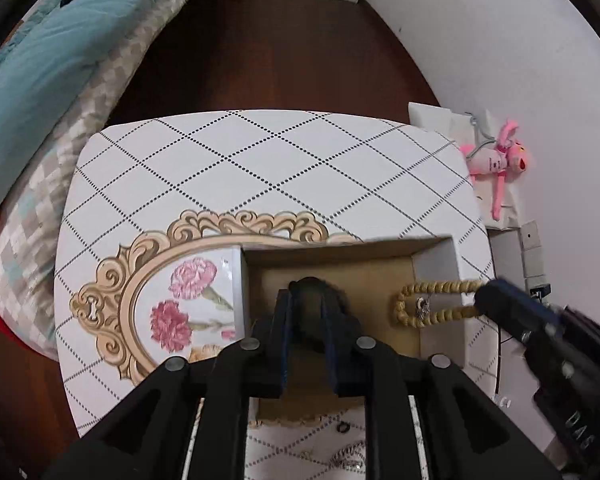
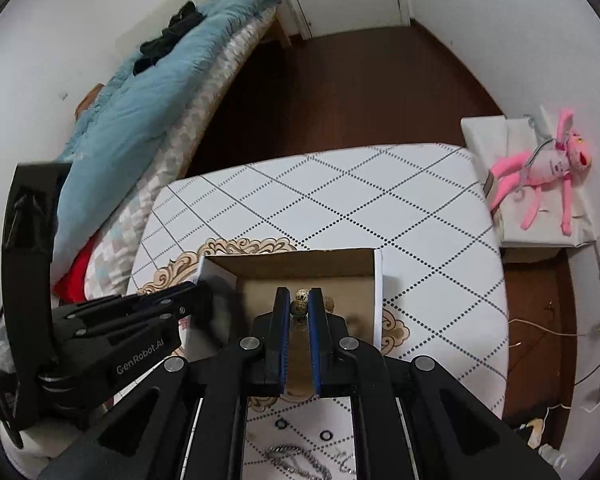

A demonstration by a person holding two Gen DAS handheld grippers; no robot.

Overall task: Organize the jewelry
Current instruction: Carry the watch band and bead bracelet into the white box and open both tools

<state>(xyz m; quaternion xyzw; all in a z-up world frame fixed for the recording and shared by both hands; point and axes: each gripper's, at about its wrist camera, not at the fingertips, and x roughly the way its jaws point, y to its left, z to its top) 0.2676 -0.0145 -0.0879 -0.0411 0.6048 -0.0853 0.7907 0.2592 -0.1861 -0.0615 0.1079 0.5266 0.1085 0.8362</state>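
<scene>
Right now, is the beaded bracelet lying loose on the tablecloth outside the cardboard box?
No. The right gripper holds the beaded bracelet suspended over the open cardboard box, not on the tablecloth.

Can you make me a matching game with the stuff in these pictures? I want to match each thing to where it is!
Things:
1. bead bracelet
2. pink plush toy
3. blue blanket
4. silver chain

Places:
A. on the bed
B. on the table, in front of the box
C. on the white box by the wall
D. held over the cardboard box

Pairs: 1-D, 2-C, 3-A, 4-B
</scene>
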